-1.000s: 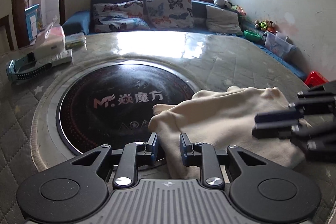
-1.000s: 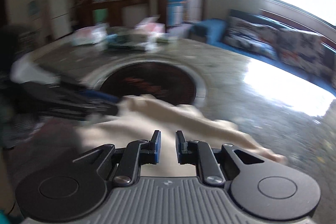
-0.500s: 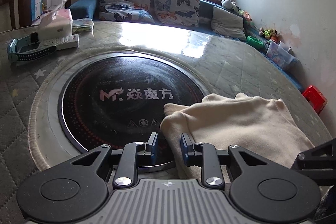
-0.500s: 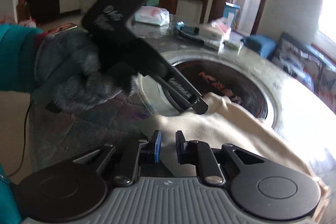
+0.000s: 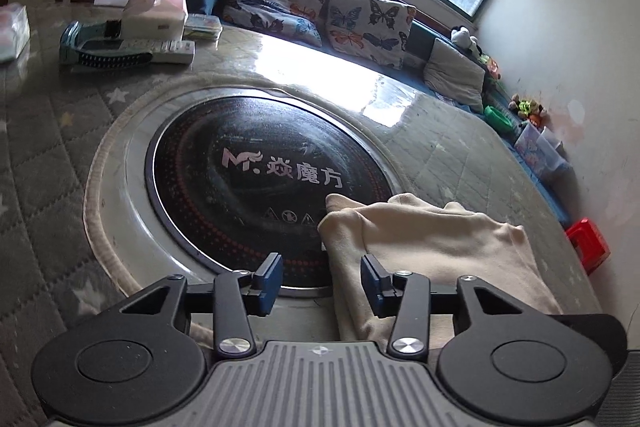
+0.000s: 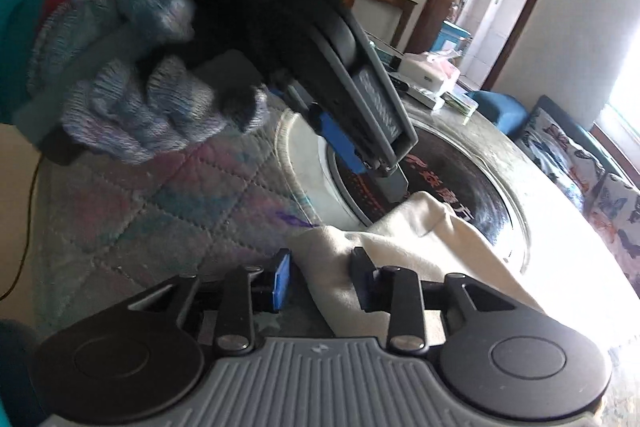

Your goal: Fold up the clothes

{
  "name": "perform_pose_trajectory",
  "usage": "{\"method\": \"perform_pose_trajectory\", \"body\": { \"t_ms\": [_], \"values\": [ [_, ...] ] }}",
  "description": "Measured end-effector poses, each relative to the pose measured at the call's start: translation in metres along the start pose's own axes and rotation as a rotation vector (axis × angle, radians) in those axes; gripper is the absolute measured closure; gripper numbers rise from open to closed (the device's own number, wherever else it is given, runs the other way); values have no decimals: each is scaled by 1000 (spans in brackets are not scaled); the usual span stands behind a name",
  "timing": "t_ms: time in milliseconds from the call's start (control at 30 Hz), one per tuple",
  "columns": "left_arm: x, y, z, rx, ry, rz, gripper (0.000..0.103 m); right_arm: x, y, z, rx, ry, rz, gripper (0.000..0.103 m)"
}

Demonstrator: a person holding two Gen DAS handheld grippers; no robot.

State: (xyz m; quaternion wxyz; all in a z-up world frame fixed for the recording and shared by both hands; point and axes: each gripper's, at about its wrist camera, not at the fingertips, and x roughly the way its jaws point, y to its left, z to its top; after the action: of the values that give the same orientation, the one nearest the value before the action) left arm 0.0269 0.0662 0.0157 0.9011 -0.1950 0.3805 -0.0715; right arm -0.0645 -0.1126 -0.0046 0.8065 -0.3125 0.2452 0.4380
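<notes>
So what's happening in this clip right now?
A person with a gripper in each hand is folding a cream garment on a quilted table, partly over a black round cooktop. The left gripper and right gripper both have open jaws straddling the cloth's edge, gripping nothing.

Both the left gripper [image 5: 321,279] and right gripper [image 6: 320,277] spread their jaws wide, straddling the cream garment's [image 5: 432,243] 6 o'clock edge.

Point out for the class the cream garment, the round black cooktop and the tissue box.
cream garment [image 5: 436,239], left wrist view, on its flat upper layer.
round black cooktop [image 5: 240,187], left wrist view, on the bare glass left of the logo.
tissue box [image 5: 156,13], left wrist view, on its front face.
</notes>
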Motion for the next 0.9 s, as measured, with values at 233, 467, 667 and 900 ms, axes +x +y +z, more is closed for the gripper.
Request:
{"method": "perform_pose_trajectory", "body": {
  "t_ms": [233,467,667,900],
  "values": [
    [5,2,-2,-141,34,-18,51,-10,-22,3,141,-26,25,93],
    [15,4,0,-298,71,-43,50,-28,-48,4,286,-82,62,94],
    [28,6,-1,-401,104,-71,53,-42,-59,0,329,-125,75,95],
    [39,8,-4,-450,118,-110,83,-51,-57,-5,320,-137,101,95]
  ]
}}
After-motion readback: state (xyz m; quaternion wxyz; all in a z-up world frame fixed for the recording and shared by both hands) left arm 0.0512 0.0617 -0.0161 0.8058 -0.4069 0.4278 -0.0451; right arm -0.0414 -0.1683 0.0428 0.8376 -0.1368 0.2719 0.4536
